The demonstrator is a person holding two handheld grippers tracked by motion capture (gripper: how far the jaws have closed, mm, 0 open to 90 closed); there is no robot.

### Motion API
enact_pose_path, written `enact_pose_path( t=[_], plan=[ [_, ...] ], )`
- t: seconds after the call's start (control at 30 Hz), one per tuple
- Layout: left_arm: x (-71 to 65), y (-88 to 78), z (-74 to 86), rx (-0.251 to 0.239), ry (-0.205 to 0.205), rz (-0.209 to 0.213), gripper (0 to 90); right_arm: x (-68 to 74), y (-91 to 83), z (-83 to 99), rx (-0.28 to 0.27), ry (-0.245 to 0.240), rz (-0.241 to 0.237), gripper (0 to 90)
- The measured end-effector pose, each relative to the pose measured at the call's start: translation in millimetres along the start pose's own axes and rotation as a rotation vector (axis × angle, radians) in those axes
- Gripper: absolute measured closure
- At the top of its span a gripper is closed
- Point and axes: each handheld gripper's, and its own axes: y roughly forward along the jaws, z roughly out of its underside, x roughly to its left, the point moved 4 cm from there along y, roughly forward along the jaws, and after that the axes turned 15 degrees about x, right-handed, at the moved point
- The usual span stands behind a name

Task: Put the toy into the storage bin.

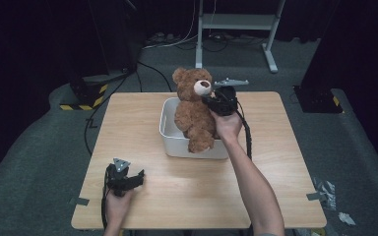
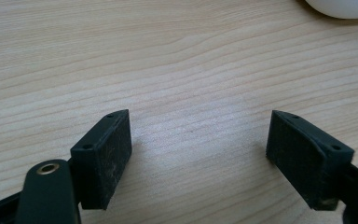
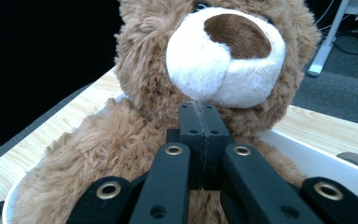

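Note:
A brown teddy bear [image 1: 194,110] sits upright in a white tub [image 1: 165,125] at the middle back of the wooden table [image 1: 202,196], one leg hanging over the tub's front rim. My right gripper [image 1: 208,100] reaches in from the right at the bear's neck. In the right gripper view its jaws [image 3: 200,116] are shut together just under the white muzzle, pinching fur of the bear [image 3: 135,140], with the tub's wall [image 3: 307,158] behind. Near the front left edge, my left gripper [image 1: 140,178] hovers low and open. Bare wood [image 2: 168,56] lies between its pads [image 2: 198,149].
A corner of the tub [image 2: 345,7] shows at the top right of the left gripper view. Beyond the table stand a metal frame's legs [image 1: 270,49], floor cables [image 1: 147,73] and a black-and-yellow base [image 1: 83,96]. Crumpled tape [image 1: 327,189] lies on the floor at right.

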Motion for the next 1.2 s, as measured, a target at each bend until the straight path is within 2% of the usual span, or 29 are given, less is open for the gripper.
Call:
enact_pose_path(
  t=[1.2],
  plan=[
    [0.0,-0.2,0.0,0.003,0.001,0.0,22.1,-4.3,-2.7,12.7,0.026,-0.002,-0.013,90.0]
  ],
)
